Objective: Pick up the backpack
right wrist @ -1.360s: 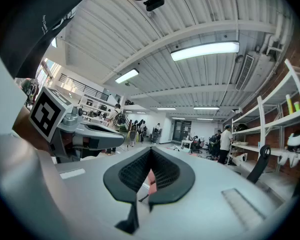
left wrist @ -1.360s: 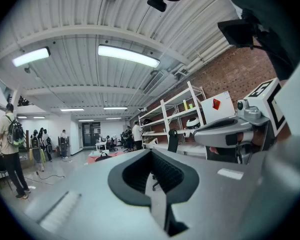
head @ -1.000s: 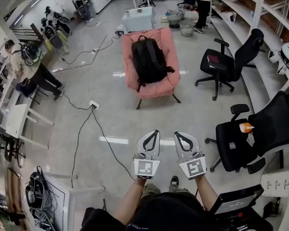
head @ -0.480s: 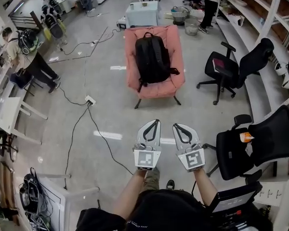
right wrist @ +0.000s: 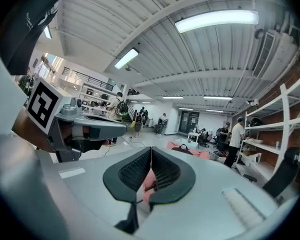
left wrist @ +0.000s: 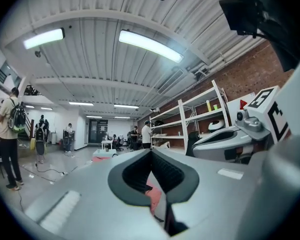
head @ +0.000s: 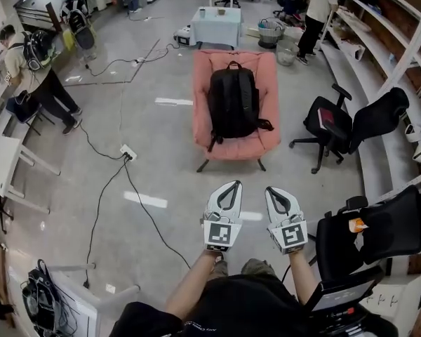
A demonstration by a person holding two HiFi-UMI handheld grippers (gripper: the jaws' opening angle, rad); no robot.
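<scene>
Over at the upper left of the head view a person (head: pixel 29 60) stands by the desks, nothing to do with us, and a cable (head: pixel 137 203) snakes across the floor (head: pixel 161 139) toward the lower left. Now the left tongs (head: pixel 231 184), low centre: closed tight, tips together in their own view (left wrist: pixel 151 152), nothing between them. Held level and pointed ahead, I'd say, because there is only walking to do for now. Straight above them, in the upper middle of the frame, is the prize: the black backpack (head: pixel 234 104) lying flat on the pink chair (head: pixel 202 97), top handle toward the far end, well apart from both tools. Just right of centre the right tongs (head: pixel 274 190) are shut too, pads meeting (right wrist: pixel 151 149), empty, riding beside their partner. Office chairs (head: pixel 351 121) crowd the right edge, so the line down the middle looks the clear one. Against the earlier frames, the pink chair and backpack have grown larger and slid toward centre, the floor gap is shrinking, and both tongs have stayed closed side by side.
</scene>
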